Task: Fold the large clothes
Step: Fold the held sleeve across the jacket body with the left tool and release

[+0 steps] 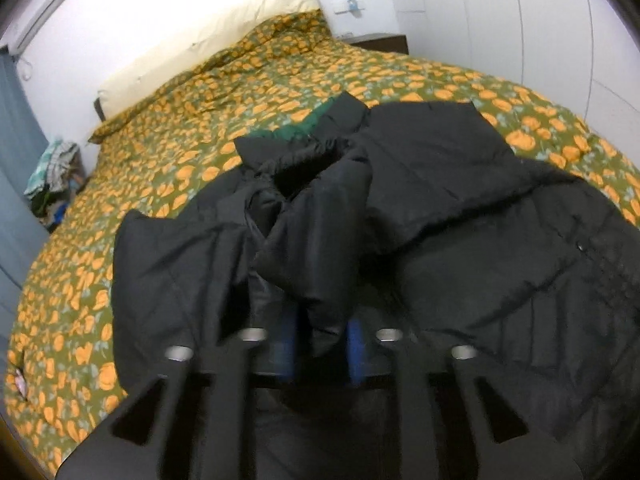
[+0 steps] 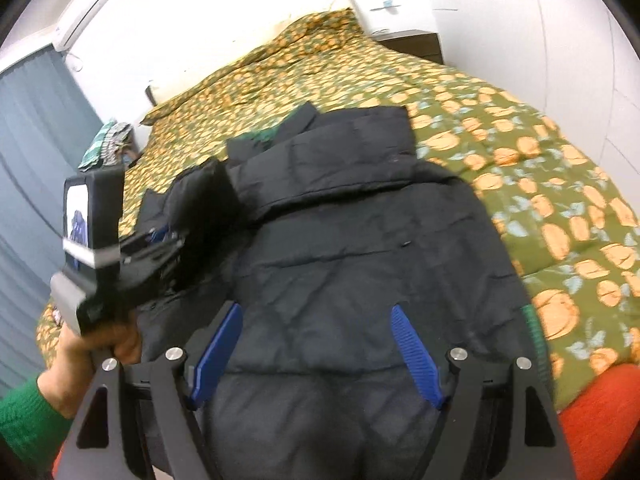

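On the floral bed (image 1: 168, 168) lay the black jacket (image 2: 360, 248), sleeve folded across; left gripper (image 1: 320, 340) half-open around that sleeve, right gripper (image 2: 316, 352) wide, empty. Next, likely fold the body.

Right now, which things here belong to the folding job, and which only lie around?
Job: black puffer jacket; left gripper, a jacket fold between its pads; right gripper, open.
Lying around: floral bedspread; cream pillow; clothes pile.

Bed (image 1: 168, 152) (floral cover): black jacket (image 1: 460, 208) lying on it.
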Tool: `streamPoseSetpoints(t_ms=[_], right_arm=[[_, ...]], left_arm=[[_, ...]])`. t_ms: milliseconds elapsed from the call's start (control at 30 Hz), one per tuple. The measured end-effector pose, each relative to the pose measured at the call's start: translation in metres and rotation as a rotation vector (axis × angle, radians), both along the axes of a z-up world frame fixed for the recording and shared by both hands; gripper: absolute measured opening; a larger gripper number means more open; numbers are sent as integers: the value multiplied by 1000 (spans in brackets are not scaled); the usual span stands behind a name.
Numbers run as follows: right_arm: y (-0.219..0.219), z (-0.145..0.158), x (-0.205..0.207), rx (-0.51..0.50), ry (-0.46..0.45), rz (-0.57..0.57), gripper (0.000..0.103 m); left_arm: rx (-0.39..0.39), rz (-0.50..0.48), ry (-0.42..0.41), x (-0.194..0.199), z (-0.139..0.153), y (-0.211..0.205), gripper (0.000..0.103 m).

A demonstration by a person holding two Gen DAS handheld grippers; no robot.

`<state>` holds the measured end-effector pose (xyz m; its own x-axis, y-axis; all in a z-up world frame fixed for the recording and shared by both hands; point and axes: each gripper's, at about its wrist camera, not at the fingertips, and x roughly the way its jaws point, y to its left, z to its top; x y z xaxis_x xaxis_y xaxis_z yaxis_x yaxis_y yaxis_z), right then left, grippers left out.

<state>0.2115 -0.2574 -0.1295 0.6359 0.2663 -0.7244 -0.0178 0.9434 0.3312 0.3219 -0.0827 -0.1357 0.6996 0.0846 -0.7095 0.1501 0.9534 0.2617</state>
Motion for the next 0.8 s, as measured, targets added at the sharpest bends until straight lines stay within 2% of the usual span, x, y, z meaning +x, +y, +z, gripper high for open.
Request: streamPoseSetpoints(t_ms=[67,167,267,333,467,533,733,800], right_arm=[[-6,1,5,-13,-1,-10,79],[-5,7,19,-2,-7,0,79],[3,12,37,50,-20,51,80],[10,7,55,129,4,103,80],[27,-22,93,371,130,166,81],[35,-37,102,420,180,154,82],[73,-64,122,501,253,161,84],[93,-65,131,435,254,193,84]], left_arm=[[-1,16,-6,-13,5,0,84],[-65,-22,13,-37,9,10,85],[-150,-27,48,-66,16,39,86],[-188,18,63,-77,17,60,86],[-276,106,74,-95,19,100,86],[-299,148,66,-102,19,113,86],[-368,245,92,-102,3,134,86],[-378,256,101,-102,1,138,86]])
